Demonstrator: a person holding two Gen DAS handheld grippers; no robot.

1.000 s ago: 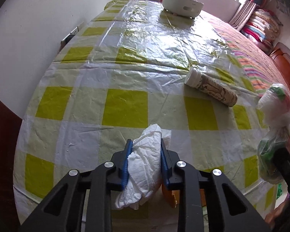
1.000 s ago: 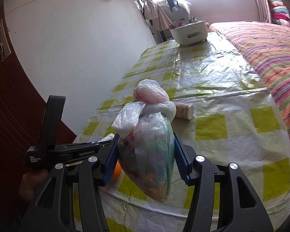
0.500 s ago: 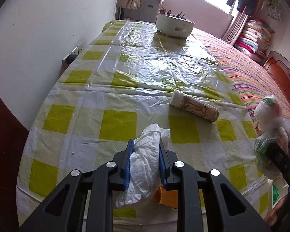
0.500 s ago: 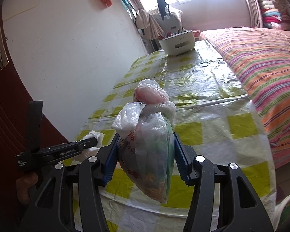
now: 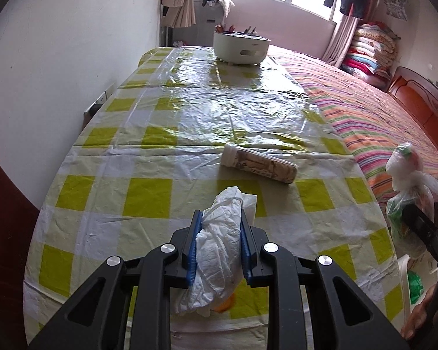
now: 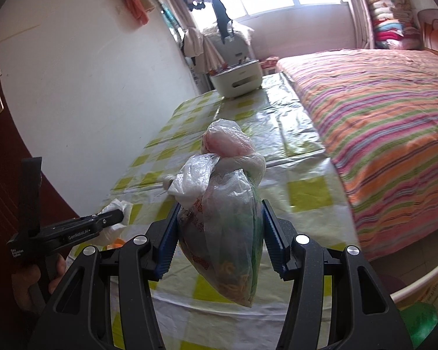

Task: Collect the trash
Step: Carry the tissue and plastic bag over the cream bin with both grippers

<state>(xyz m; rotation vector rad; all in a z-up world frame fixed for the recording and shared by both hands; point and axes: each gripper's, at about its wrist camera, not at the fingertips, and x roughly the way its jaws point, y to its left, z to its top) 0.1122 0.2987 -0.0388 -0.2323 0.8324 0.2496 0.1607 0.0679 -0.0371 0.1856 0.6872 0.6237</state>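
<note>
tissue (image 5: 219, 239): white, crumpled, soft paper wad, clamped between the blue ribbed pads of the left gripper (image 5: 220, 243), held above the near edge of the table (image 5: 149, 157); its lower end hangs below the jaws.
bag (image 6: 227, 218): clear thin plastic, knotted at the top, lumpy, with pink, green and orange-yellow contents; red printed characters on its side, not readable. clenched between the pads of the right gripper (image 6: 220, 233), hanging free above the near table edge.
tube (image 5: 258, 166): cylinder lying on its side mid-table, pale cap end, brown-beige printed wrap, print unreadable. only the left view shows it clearly.
table: covered in glossy, creased plastic with a yellow-green and white check.
pot (image 5: 241, 48): white, round, at the far end.
bed (image 6: 379, 116): striped cover, beside the table.
right view alone shows the left gripper's side lettering, partly legible "genrobot.ai".
</note>
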